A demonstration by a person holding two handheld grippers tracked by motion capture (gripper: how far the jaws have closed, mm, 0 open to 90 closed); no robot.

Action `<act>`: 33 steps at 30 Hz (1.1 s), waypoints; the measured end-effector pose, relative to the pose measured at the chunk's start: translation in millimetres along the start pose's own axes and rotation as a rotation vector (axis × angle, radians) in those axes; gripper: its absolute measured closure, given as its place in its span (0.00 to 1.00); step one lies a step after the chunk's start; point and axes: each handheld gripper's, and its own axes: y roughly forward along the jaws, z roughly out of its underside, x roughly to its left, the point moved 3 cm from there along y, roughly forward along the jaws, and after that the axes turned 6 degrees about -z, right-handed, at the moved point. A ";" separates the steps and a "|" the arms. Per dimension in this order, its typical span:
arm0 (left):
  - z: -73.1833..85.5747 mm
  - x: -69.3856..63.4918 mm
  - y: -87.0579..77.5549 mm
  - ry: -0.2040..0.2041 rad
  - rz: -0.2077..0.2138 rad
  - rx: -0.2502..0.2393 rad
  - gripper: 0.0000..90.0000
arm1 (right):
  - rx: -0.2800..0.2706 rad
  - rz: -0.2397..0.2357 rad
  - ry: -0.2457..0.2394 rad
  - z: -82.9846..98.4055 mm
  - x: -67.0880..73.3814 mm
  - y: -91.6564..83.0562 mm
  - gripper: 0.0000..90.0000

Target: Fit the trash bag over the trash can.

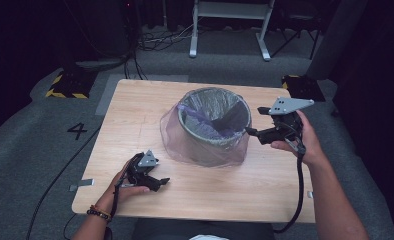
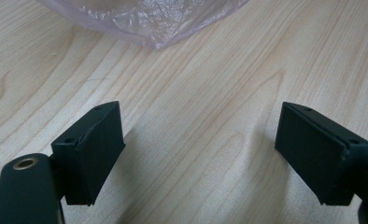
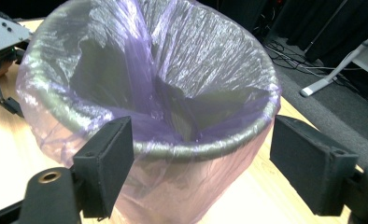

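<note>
A grey waste bin (image 1: 212,141) stands at the middle of the wooden table (image 1: 225,192), lined with a thin purple bag (image 1: 182,142) that is folded out over the rim and hangs loose down to the tabletop. My right gripper (image 1: 256,121) hovers at the bin's right side, open, its jaws either side of the near rim (image 3: 196,150) without touching it. My left gripper (image 1: 158,182) rests low at the table's front left, open over bare wood (image 2: 201,126). The bag's hem (image 2: 149,21) lies just ahead of it. The left gripper (image 3: 0,39) also appears beyond the bin.
Table edges run close to both hands at the front. Behind the table on the grey floor are a white desk frame (image 1: 230,30), loose cables (image 1: 160,40) and yellow-black striped blocks (image 1: 65,86). A cable (image 1: 299,195) trails from the right gripper over the table's front edge.
</note>
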 end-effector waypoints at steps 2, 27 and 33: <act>0.0 0.0 0.0 0.000 0.000 0.000 0.17 | 0.001 0.002 -0.001 2.1 0.5 -1.0 0.25; 0.0 0.0 0.0 0.000 0.000 0.000 0.17 | 0.081 0.056 -0.031 34.6 10.6 -1.7 0.22; 0.0 0.0 0.0 0.000 0.000 0.000 0.17 | 0.081 0.069 -0.028 43.2 12.9 0.6 0.23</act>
